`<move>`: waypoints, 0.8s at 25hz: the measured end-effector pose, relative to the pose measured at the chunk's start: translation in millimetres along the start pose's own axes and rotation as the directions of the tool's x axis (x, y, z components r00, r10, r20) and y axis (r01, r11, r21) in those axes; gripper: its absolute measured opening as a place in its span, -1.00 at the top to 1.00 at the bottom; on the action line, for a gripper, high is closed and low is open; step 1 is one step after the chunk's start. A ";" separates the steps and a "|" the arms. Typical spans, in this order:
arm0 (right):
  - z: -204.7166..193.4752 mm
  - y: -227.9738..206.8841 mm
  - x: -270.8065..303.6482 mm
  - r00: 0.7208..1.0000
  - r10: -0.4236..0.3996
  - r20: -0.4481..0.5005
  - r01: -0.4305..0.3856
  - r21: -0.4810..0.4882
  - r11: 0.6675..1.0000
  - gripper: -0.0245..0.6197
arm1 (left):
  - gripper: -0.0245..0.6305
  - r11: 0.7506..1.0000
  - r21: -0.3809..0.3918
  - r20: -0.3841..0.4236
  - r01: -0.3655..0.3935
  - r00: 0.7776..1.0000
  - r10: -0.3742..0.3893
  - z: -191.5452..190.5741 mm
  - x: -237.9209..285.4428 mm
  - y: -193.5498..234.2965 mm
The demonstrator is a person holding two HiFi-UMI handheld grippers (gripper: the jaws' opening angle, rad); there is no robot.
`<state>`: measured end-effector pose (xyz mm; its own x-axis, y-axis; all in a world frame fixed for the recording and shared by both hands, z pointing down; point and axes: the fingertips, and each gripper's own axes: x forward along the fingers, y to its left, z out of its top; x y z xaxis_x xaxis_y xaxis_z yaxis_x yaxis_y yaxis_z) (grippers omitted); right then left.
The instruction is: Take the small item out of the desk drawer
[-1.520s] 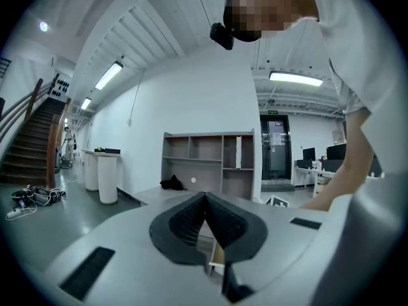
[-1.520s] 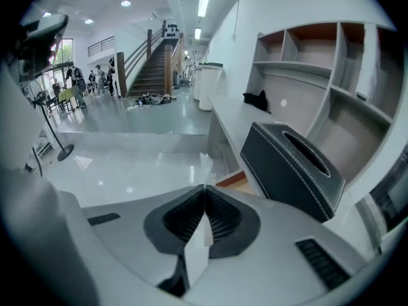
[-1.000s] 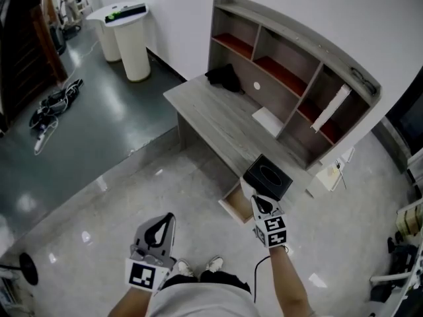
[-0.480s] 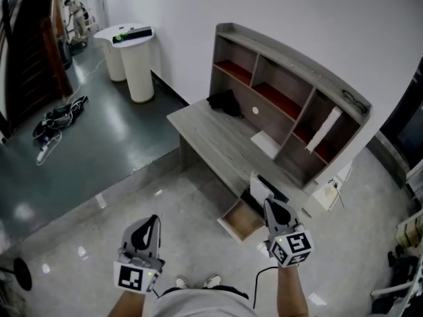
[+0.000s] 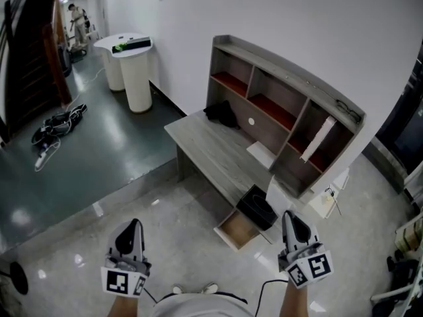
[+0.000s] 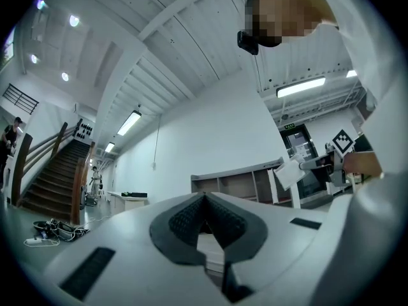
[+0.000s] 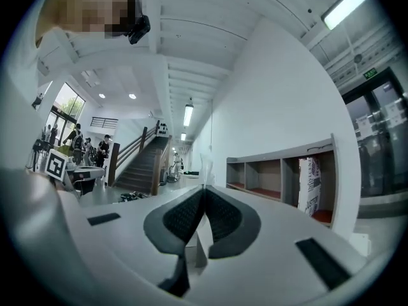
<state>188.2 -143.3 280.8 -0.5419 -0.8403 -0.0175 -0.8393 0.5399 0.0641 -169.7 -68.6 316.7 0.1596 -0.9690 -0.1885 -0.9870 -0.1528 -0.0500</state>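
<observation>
The right gripper [image 5: 291, 222] is pinched shut on the white item [image 5: 276, 193], a thin flat piece that sticks up ahead of its tips; in the right gripper view the pads meet on its edge, and the left gripper view shows it as a pale sheet [image 6: 289, 173] held up in the air. The item is out of the drawer [image 5: 236, 230], which stands pulled open under the near right end of the desk [image 5: 211, 147]. A black box [image 5: 258, 207] sits on that end of the desk, right above the drawer and just beside the item, partly covering the drawer's back. The left gripper [image 5: 131, 230] hangs over the pale floor, well apart from the desk, with its jaws closed on nothing. On the desk stands a hutch [image 5: 284, 91] with red-floored compartments; a white board [image 5: 318, 139] leans in its right one. A dark bundle [image 5: 221, 113] and a white sheet [image 5: 261, 154] lie on the desktop near the hutch. Two white pedestals [image 5: 132, 61] stand by the wall to the left, and a tangle of cables [image 5: 56, 121] lies on the dark floor.
</observation>
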 end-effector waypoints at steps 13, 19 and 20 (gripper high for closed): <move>5.7 -8.8 -51.2 0.996 -0.086 0.013 0.086 -0.021 0.996 0.85 | 0.87 0.997 -0.034 -0.014 -0.072 0.997 0.072 -0.6 -15.1 12.3; 4.6 -3.0 -55.6 0.996 -0.083 0.016 0.084 -0.022 0.996 0.85 | 0.87 0.999 -0.027 -0.008 -0.039 0.999 0.039 3.1 -11.6 2.8; 4.6 -2.0 -56.5 0.996 -0.085 0.015 0.085 -0.024 0.996 0.85 | 0.87 0.999 -0.027 -0.008 -0.035 0.999 0.035 3.6 -12.2 2.1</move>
<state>220.3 -96.7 277.1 -0.4694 -0.8822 -0.0379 -0.8811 0.4651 0.0858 -173.6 -56.4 315.3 0.1251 -0.9752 -0.1823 -0.9921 -0.1241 -0.0171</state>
